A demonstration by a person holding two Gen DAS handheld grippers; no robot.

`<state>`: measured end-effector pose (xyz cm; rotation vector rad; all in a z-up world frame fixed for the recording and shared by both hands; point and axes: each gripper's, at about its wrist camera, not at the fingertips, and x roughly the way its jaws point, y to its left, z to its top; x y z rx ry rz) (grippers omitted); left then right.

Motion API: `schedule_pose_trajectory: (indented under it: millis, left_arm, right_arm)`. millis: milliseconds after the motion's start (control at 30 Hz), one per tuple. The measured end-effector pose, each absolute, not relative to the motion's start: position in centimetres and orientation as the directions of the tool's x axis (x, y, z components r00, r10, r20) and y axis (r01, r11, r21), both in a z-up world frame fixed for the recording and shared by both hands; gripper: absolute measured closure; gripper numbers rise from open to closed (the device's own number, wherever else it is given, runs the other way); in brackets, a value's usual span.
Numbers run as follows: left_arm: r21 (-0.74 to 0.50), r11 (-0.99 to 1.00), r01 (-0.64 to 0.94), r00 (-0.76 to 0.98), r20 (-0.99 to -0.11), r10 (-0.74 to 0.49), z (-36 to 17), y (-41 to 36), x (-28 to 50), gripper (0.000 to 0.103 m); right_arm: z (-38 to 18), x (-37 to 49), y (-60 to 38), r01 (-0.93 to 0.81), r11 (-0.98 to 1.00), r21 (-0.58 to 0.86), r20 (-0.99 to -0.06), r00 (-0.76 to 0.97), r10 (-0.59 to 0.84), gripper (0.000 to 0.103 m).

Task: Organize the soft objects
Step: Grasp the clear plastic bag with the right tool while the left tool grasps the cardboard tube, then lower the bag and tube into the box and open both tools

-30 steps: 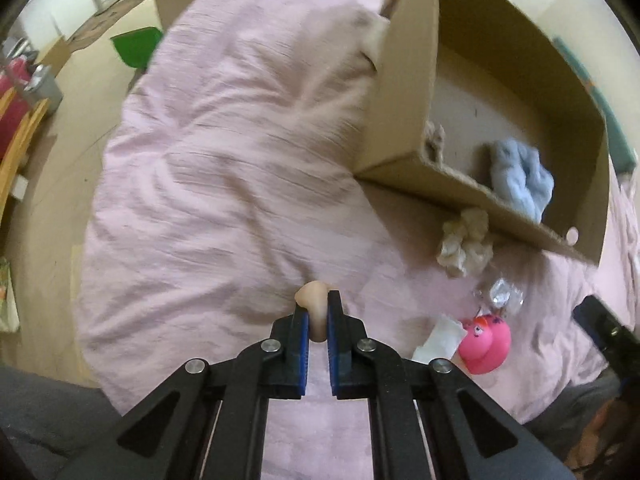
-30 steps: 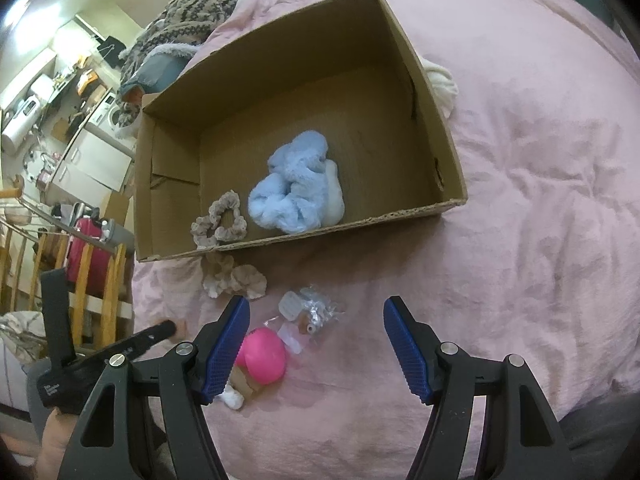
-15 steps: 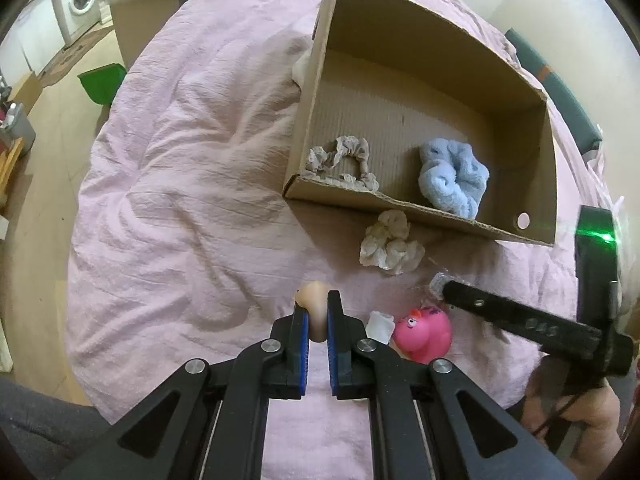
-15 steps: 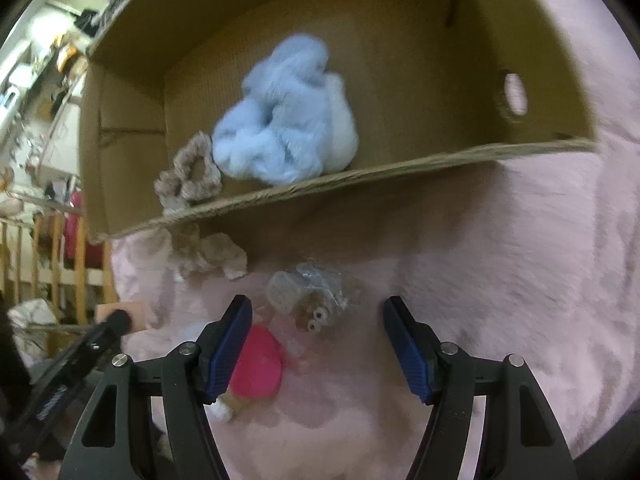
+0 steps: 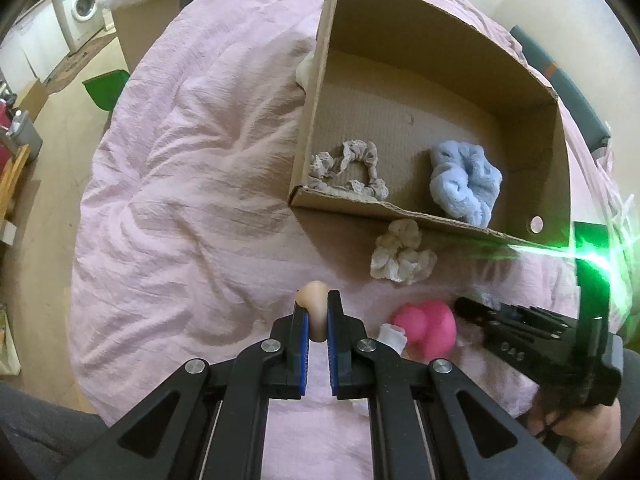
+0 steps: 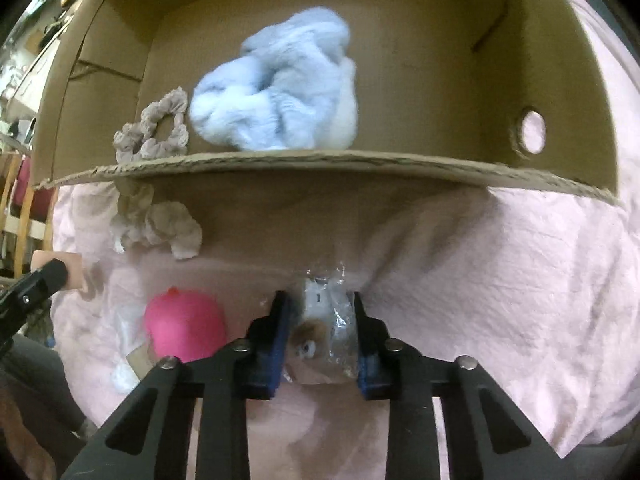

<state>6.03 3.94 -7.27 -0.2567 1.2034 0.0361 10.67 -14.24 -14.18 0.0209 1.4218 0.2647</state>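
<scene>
Cardboard box [image 5: 556, 152] sits open on the bed ahead of both grippers, its low front wall nearest them. Inside, a fluffy pale-blue scrunchie [image 6: 276, 92] lies near the middle of the floor, and a thin beige scrunchie [image 5: 348, 168] rests against the front wall to its left. A round hole pierces the box's right side wall.

Just outside the front wall, ahead of the left gripper [image 5: 316, 316] and slightly to its right, a crumpled cream scrunchie [image 5: 400, 256] lies on the pink bedspread [image 5: 192, 200]. A pink rubber duck [image 6: 184, 326] lies between the two grippers, touching a small white piece of packaging.

The left gripper is clamped narrowly on a small peach-coloured soft piece [image 5: 314, 300], which pokes out past its fingertips, above the bedspread. The right gripper [image 6: 320, 332] points steeply down at the bedspread; its jaws have just been closing, and the blue pads now press on both sides of a clear plastic packet [image 6: 332, 316] holding a small brown plush toy with an eye showing.

The bedspread is wrinkled all over. Beyond the bed to the left of the left gripper are a tan floor, a green object [image 5: 106, 88] and a white washing machine [image 5: 84, 4]. A bright green flare streaks across the right edge of the left view.
</scene>
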Motion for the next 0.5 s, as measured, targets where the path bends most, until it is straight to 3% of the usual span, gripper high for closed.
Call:
schedule_pose_trajectory:
  millis: [67,300,500]
  left_arm:
    - [-0.172,0.970,-0.170,0.361,-0.927,-0.101,-7.3,4.2,6.1,0.096]
    - [-0.165,0.970,-0.180,0.377,-0.922,-0.087,-7.0,4.4,6.0,0.096]
    - [-0.175,0.969,-0.174,0.428,-0.900,-0.085,-5.6,4.4,5.3,0.096]
  right_arm:
    - [-14.0,10.5,-14.9,-0.156,0.973,0.171,-0.974,0.124,0.191,0.087]
    - [-12.2,8.7,-17.4,-0.113,0.969,0.220,-0.963,0.135,0.235,0.088]
    - [-8.5,7.2,-19.7,-0.098,0.932,0.348,-0.909,0.210,0.361,0.088]
